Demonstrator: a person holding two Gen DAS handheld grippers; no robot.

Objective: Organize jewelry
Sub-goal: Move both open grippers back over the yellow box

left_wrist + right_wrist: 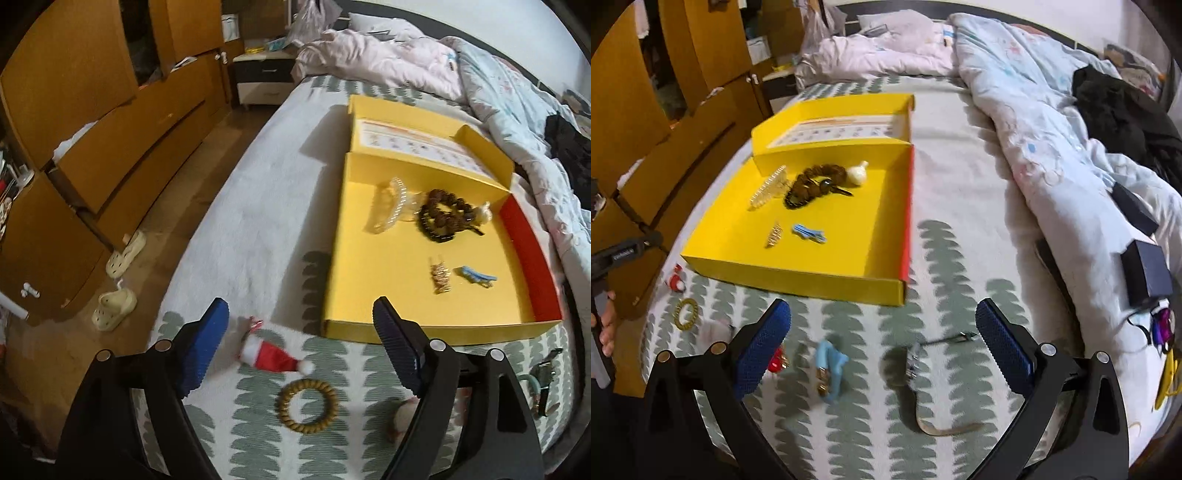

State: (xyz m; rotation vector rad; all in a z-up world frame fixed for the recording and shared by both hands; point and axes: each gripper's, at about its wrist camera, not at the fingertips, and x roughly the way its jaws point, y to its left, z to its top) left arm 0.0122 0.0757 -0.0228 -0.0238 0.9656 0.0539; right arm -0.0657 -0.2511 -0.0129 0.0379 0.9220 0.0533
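Note:
A yellow box lies open on the bed, also in the right wrist view. In it lie a dark bead bracelet, a clear comb, a gold chain piece and a blue clip. My left gripper is open and empty above a small Santa hat and a brown coil ring. My right gripper is open and empty above a blue clip and a watch on the bedsheet.
A rumpled quilt and dark clothes cover the bed's right side. Two dark small boxes lie at the right. Wooden cabinets and slippers are on the floor side at left.

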